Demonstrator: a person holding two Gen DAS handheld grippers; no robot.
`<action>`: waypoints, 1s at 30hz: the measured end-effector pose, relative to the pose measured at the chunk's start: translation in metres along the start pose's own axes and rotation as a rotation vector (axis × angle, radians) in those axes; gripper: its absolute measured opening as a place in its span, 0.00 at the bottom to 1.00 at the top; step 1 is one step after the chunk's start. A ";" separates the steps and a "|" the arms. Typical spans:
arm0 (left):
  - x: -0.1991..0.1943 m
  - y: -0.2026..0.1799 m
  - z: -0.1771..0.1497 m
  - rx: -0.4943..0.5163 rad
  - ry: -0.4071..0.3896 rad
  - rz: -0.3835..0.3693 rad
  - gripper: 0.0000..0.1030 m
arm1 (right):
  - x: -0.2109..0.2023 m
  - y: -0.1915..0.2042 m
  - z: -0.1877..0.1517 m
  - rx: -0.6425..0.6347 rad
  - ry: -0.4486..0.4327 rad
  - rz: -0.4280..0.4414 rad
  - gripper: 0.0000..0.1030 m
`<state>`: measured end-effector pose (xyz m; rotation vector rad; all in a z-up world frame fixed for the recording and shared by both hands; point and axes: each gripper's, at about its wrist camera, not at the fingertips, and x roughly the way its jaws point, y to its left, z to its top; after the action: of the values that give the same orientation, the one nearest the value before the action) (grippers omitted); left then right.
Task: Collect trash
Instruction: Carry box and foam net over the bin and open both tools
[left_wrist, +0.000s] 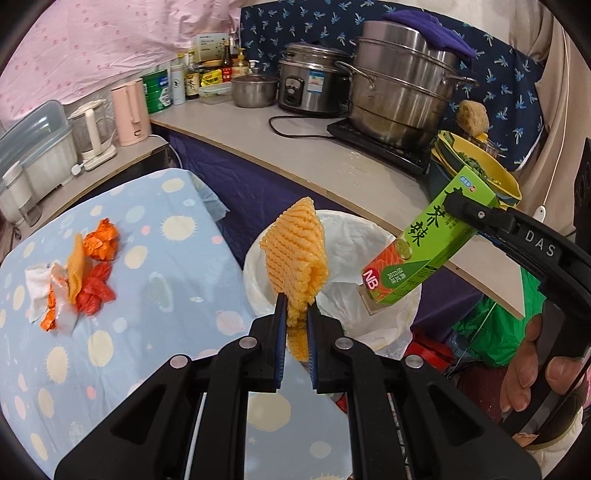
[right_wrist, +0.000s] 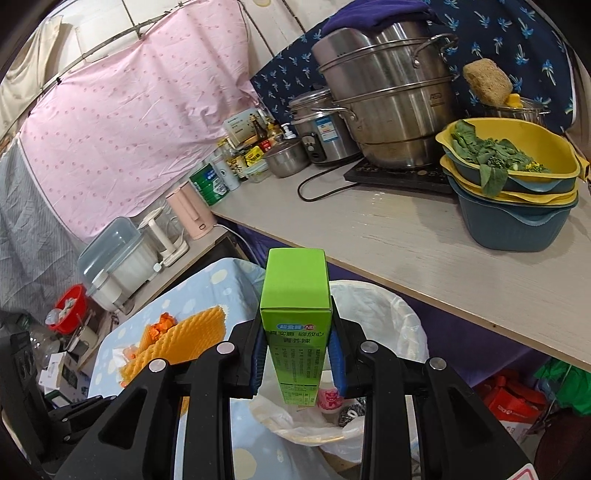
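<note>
We see the steel steamer pot (right_wrist: 388, 99) at the upper right of the right wrist view; its contents are hidden under a purple cloth. To its right sits a stack of basins (right_wrist: 513, 206), the top yellow one filled with leafy greens (right_wrist: 487, 151). Lower centre, the white-lined trash bin (right_wrist: 388, 325) holds crumpled plastic and a small printed cup.

In the left wrist view, loose trash (left_wrist: 79, 273), orange wrappers and white tissue, lies at centre left on the dotted blue tablecloth (left_wrist: 159, 295).

Our right gripper (right_wrist: 297, 354) clamps the green carton (right_wrist: 295, 310) by its narrow sides; its long axis runs up the frame, far end upward, above the bin. Our left gripper (left_wrist: 295, 317), jaws nearly together, pinches the orange foam net (left_wrist: 299, 258) by its lower end; it stands upright, its tip pointing up, at the bin's near rim.
</note>
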<state>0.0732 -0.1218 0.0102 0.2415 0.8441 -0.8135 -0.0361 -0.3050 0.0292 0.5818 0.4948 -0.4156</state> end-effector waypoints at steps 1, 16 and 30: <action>0.003 -0.002 0.001 0.003 0.005 -0.001 0.09 | 0.001 -0.002 0.000 0.004 0.001 -0.002 0.27; 0.048 -0.022 0.013 0.030 0.083 -0.016 0.10 | 0.019 -0.019 0.005 0.041 0.019 -0.039 0.29; 0.055 -0.011 0.017 -0.022 0.070 0.005 0.49 | 0.014 -0.015 0.013 0.040 -0.018 -0.041 0.45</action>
<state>0.0962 -0.1676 -0.0185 0.2536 0.9180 -0.7945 -0.0285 -0.3270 0.0247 0.6072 0.4825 -0.4700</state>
